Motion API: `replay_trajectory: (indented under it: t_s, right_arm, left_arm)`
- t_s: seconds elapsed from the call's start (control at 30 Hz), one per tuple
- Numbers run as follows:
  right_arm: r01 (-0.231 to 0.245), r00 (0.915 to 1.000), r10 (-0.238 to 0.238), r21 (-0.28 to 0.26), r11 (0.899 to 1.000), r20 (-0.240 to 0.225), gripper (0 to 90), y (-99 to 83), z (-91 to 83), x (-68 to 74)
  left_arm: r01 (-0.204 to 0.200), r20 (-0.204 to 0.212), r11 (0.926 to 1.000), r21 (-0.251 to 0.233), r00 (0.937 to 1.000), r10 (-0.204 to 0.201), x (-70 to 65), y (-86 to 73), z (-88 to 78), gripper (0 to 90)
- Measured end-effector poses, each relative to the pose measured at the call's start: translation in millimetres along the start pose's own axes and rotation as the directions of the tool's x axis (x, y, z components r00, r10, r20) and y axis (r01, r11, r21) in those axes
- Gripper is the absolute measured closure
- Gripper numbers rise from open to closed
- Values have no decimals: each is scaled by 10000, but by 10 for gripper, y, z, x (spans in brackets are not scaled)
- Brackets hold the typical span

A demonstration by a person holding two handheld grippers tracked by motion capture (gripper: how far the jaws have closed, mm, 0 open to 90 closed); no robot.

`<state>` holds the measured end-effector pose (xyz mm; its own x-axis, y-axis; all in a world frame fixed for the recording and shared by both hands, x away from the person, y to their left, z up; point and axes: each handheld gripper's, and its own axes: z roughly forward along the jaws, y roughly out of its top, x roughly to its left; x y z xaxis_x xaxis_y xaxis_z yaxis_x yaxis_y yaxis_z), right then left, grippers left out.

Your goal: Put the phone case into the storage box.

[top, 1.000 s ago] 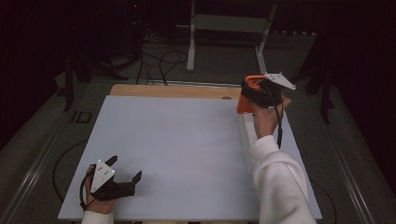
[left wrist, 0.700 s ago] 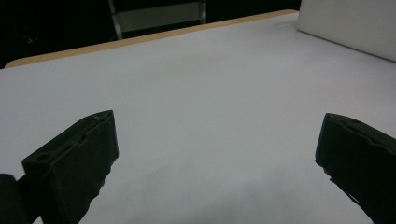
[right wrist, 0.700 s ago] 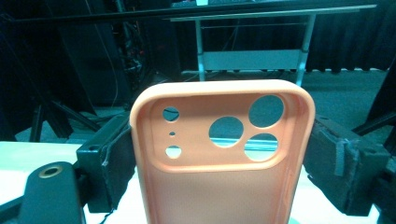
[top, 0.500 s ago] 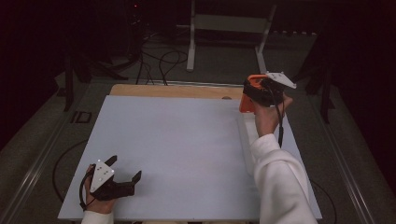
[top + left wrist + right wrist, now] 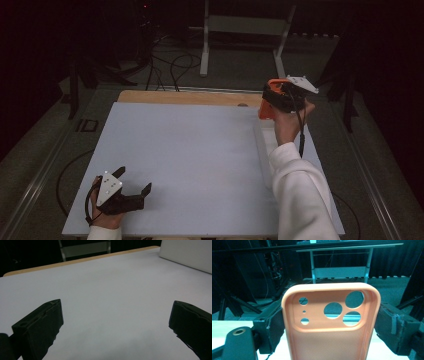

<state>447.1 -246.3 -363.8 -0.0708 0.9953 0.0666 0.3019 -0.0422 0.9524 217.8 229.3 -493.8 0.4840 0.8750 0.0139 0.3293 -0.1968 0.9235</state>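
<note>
Right arm stretched out to the far right of the surface (image 5: 200,165), right gripper (image 5: 280,97) raised and clamped on one orange phone case (image 5: 329,322), held upright between both jaws. Left gripper (image 5: 131,196) rests low at the near left corner, jaws spread wide, holding nothing.

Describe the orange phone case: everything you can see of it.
The orange phone case looks like soft, matte silicone or rubber, with rounded corners and a raised rim. Its inner side faces the right gripper view's camera. A recessed camera panel holds three large round holes and three small ones. It stands upright, camera end up, clamped by its two long edges between the black jaws of the right tongs, raised above the far right corner of the white table. Its lower end is out of frame.
</note>
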Motion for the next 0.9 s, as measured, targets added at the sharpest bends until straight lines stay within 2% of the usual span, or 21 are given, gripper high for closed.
replay_trajectory:
  t_s: [0.9]
  right_arm:
    - [6, 9994, -16, 303, 9995, 340, 161, -89, 164, -44]
  left_arm:
    - [53, 25, 10000, -61, 10000, -53, 4, -1, -10, 1]
